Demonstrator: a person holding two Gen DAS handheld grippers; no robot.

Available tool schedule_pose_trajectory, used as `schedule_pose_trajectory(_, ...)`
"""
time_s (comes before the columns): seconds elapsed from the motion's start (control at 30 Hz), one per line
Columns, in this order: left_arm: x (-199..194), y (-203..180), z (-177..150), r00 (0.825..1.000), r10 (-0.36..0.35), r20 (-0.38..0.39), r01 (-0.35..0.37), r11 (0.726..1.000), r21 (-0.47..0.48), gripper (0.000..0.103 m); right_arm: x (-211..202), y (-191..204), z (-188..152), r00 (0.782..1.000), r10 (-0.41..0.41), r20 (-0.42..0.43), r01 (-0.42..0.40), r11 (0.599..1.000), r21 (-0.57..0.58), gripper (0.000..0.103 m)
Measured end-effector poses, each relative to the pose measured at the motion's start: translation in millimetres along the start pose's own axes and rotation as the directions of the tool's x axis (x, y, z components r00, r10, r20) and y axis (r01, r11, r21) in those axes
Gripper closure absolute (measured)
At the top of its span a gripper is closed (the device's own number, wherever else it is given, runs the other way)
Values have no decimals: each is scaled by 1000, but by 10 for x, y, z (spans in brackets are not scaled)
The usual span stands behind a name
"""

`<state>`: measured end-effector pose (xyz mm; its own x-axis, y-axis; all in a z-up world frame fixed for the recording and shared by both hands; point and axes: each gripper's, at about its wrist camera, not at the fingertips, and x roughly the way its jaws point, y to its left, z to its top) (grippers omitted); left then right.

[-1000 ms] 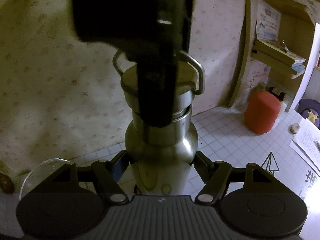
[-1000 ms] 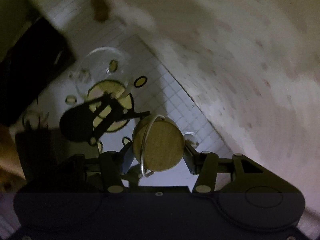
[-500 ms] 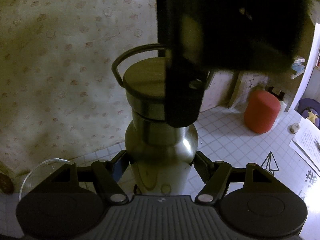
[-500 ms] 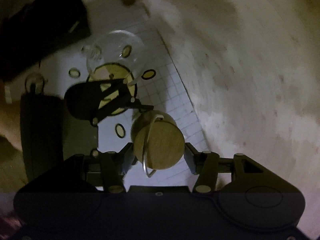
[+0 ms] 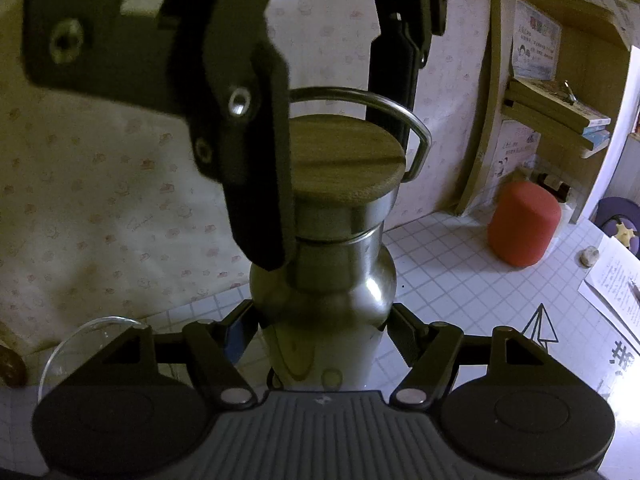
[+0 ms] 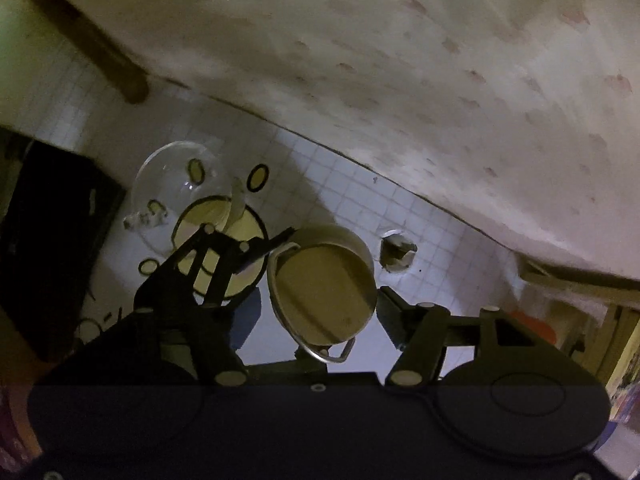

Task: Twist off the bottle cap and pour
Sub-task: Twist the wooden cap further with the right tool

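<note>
Steel bottle [image 5: 320,320] stands upright on the white-tiled counter [image 5: 448,276], close to a patterned wall covering [image 5: 100,184]. Left tool [image 5: 320,324] pinches the bottle body just below the shoulder, one finger pressed to each side.

Cap [image 5: 344,172]: wood-topped, steel-skirted, wire bail handle [image 5: 416,128] arching behind it. Cap sits on the neck; a thin dark seam shows under the skirt.

Right tool [image 6: 320,300] comes in from above, its two fingers bracketing the cap. In the left wrist view one finger [image 5: 256,168] covers the cap's left side and the other [image 5: 394,76] stands behind the right rim. Right wrist view shows a gap between the right finger and the cap, so a full pinch cannot be confirmed.

Clear glass bowl [image 6: 176,188] sits on the counter to the bottle's left, near but apart. Red rounded container [image 5: 524,224] stands well off to the right, beside a wooden shelf [image 5: 560,108] of books. Papers [image 5: 616,280] at far right edge.
</note>
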<state>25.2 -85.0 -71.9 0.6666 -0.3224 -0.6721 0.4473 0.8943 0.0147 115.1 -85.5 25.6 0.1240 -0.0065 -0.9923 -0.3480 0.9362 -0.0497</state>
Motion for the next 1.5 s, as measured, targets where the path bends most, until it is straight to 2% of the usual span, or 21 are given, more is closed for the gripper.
schedule_pose_trajectory(0.17,22,-34,34,1000,2,0,-2,1000,-1,34,16,-44,16,1000,18,4,-18,1000,-17,49)
schedule_pose_trajectory(0.4,58,-3,29,1000,-2,0,2,1000,1,34,-1,33,-8,1000,18,6,-16,981,-195,49)
schedule_pose_trajectory(0.53,53,47,33,1000,-6,-1,6,1000,6,34,-9,104,-52,1000,13,11,-9,947,-320,49)
schedule_pose_trajectory(0.63,-7,101,4,1000,-9,-1,9,1000,10,34,-13,169,-91,1000,-1,7,4,904,-427,49)
schedule_pose_trajectory(0.7,-6,103,6,1000,-11,-1,11,1000,8,34,-24,261,-145,1000,-29,13,31,839,-544,49)
schedule_pose_trajectory(0.83,-3,92,7,1000,-9,-2,9,1000,8,34,-32,396,-222,997,-75,35,79,739,-669,49)
schedule_pose_trajectory(0.93,-3,81,5,1000,-9,-3,9,1000,9,34,-25,457,-241,994,-100,39,99,711,-696,49)
schedule_pose_trajectory(1.03,-4,70,4,1000,-9,-4,9,1000,9,34,-27,433,-203,995,-98,18,85,747,-660,45)
schedule_pose_trajectory(1.07,-4,66,3,1000,-10,-4,10,1000,10,34,-26,411,-189,995,-96,7,79,763,-642,36)
schedule_pose_trajectory(1.1,-5,63,3,1000,-9,-5,9,1000,10,34,-26,390,-175,995,-95,-3,73,778,-624,33)
schedule_pose_trajectory(1.3,-10,38,-5,1000,-9,-5,9,1000,10,34,-136,172,-92,1000,7,-17,-14,888,-460,32)
schedule_pose_trajectory(1.5,-16,8,-13,1000,-8,-6,8,1000,10,34,-184,-18,-9,997,83,2,-80,968,-237,31)
